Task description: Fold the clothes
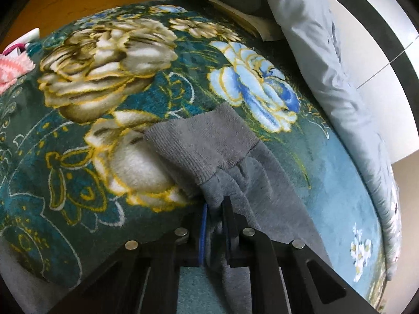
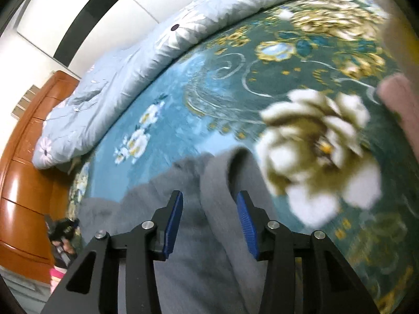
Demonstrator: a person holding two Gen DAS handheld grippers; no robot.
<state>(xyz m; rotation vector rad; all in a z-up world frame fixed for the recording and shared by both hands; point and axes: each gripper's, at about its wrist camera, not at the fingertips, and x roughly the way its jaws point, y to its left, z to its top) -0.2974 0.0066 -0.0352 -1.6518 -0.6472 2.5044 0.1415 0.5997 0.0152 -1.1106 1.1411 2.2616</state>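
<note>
Garment: I see one grey sweatshirt-type garment (image 1: 235, 162) on the flowered blanket (image 1: 91, 104) that covers the bed. Its ribbed cuff (image 1: 199, 141) points toward the far side in the left wrist view, with the gathered sleeve cloth running back to my tool.

Left gripper: the left gripper (image 1: 216, 209) is clamped narrow on the sleeve cloth just behind the cuff; grey fabric bunches between the two fingers.

Right gripper: the right gripper (image 2: 209, 204) stands wide, blue pads apart, with a raised ridge of the grey garment (image 2: 222, 183) between the fingers. I cannot tell whether either pad touches the cloth; this view is blurred.

Progress: I judge a sleeve is in hand, either being drawn in over the body or being spread out. The garment looks rumpled rather than squared in both views, so folding remains. How many folds it already carries I cannot tell, since most of it lies under or behind the tools.

Containers: I see no basket, box or drawer holding clothes.

Surroundings: a pale blue quilt (image 2: 117, 83) lies bunched along the far edge of the bed, a wooden bed frame (image 2: 28, 157) at the left in the right wrist view, and some pink knitted cloth (image 1: 13, 70) at the left edge of the left wrist view.
</note>
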